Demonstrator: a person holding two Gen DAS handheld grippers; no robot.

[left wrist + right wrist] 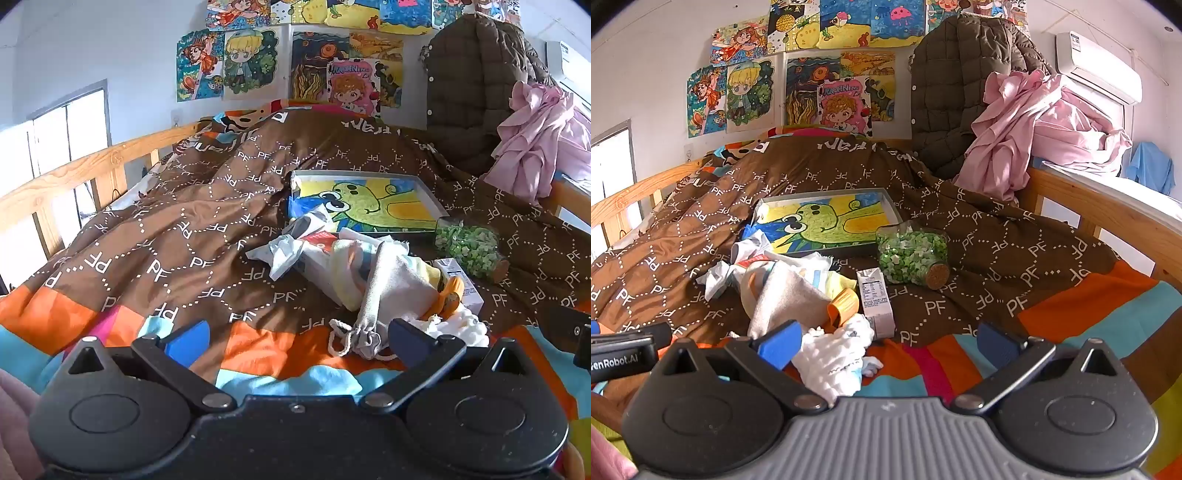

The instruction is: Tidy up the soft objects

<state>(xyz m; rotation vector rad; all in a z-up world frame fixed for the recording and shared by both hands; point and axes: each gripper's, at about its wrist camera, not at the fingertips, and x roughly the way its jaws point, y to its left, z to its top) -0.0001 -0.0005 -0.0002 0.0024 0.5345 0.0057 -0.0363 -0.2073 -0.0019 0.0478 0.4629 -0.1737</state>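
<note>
A heap of soft things lies on the brown quilt (192,229): a grey drawstring pouch (391,284), a white fluffy cloth (461,328), crumpled white wrappers (284,251) and an orange-yellow piece (452,291). My left gripper (295,339) is open and empty, just short of the pouch. In the right wrist view the pouch (790,299) and white cloth (838,350) lie by the left finger of my right gripper (886,343), which is open and empty.
A shallow box with a green cartoon drawing (827,221), a corked jar of green bits (912,254) on its side and a small carton (875,302) lie on the quilt. Wooden rails (74,173) edge the bed. A brown jacket (960,92) and pink cloth (1045,122) are piled at the back right.
</note>
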